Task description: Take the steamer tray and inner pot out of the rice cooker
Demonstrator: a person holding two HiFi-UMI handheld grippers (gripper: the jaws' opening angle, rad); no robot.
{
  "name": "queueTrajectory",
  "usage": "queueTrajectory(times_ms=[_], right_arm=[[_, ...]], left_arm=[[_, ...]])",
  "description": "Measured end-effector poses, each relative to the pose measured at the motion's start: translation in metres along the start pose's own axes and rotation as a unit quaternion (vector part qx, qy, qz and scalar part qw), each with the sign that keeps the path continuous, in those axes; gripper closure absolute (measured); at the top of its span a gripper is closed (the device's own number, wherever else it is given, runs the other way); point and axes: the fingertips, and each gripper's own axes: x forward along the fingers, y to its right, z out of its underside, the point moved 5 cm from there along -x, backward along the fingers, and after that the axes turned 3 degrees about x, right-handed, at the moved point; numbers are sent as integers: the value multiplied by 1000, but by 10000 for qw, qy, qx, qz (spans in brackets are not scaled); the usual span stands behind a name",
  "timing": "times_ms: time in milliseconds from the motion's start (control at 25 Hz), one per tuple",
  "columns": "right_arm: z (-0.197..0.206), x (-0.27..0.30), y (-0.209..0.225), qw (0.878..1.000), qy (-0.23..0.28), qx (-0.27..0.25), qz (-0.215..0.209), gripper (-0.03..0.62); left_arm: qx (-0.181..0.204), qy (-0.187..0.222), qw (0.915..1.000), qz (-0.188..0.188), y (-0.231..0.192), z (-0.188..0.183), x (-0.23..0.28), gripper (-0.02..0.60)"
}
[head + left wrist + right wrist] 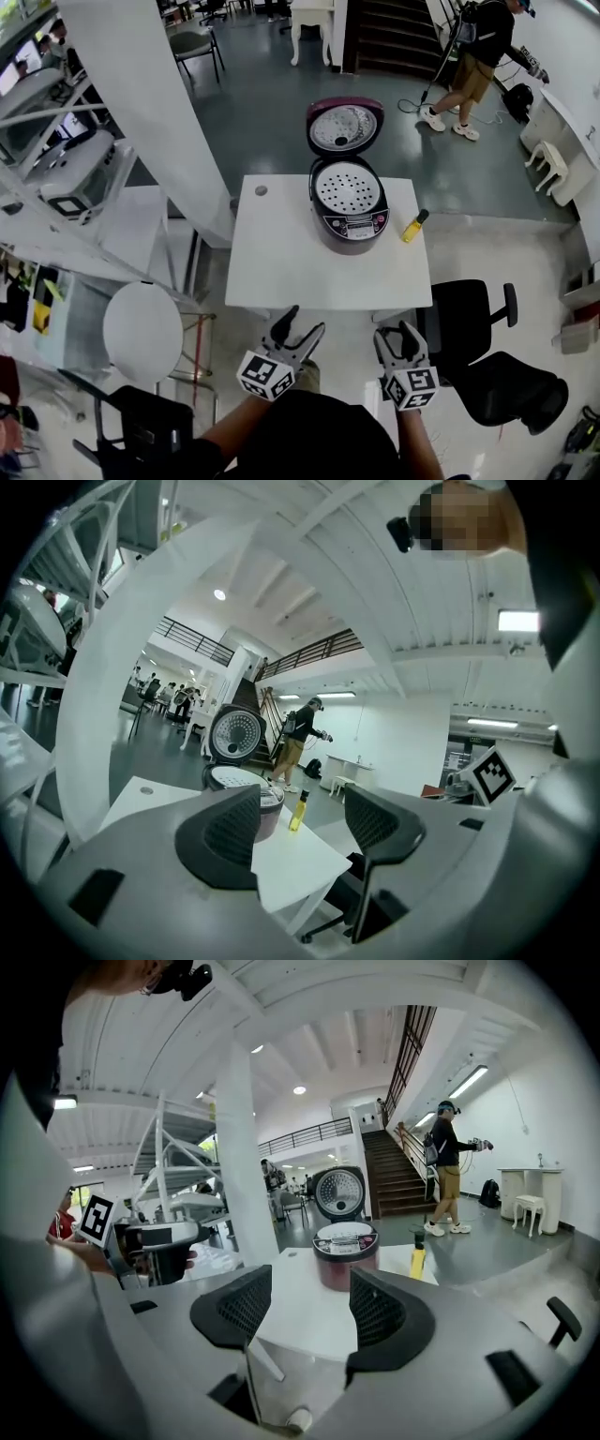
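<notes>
You stand at the near edge of the white tabletop (291,267) with both tools held low and short of it, and the job has not yet begun. The rice cooker (348,214) sits toward the far side of the tabletop, its lid (344,127) swung up and back. The perforated steamer tray (347,187) lies seated in the cooker's mouth, untouched. The inner pot presumably sits beneath it, though the tray hides it in every view. A yellow bottle (414,225) stands just beside the cooker, on its right.

Your left gripper (306,321) has its fingers (225,834) spread apart with nothing between them. Only the tabletop's corner and the distant cooker show through the gap. Your right gripper (396,332) is likewise released, its fingers parted and bare, and it points toward the cooker's front panel. Both tools are well apart from the cooker.

Of the 2 removals, 0 are done. The tray must come out first, since it covers the pot, and then the pot itself. A black office chair (469,314) stands to the right of the tabletop, and a person (476,56) is mid-stride on the floor far beyond.
</notes>
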Motion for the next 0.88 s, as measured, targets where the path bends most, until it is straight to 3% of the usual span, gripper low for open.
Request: queueTrajectory(times_ms=[200,440,880], right_arm=[[-25,52,-6,9999,-126,33,42,365],[-50,99,-4,9997,-106,-56,222,365],[-50,144,-6,9991,-194,252,289,365]], left_arm=[[-196,-70,9997,115,-44,-15,31,321],[-168,38,9993,334,-91,-35,63,321],[-314,71,9984,462,-139,-45,107,321]])
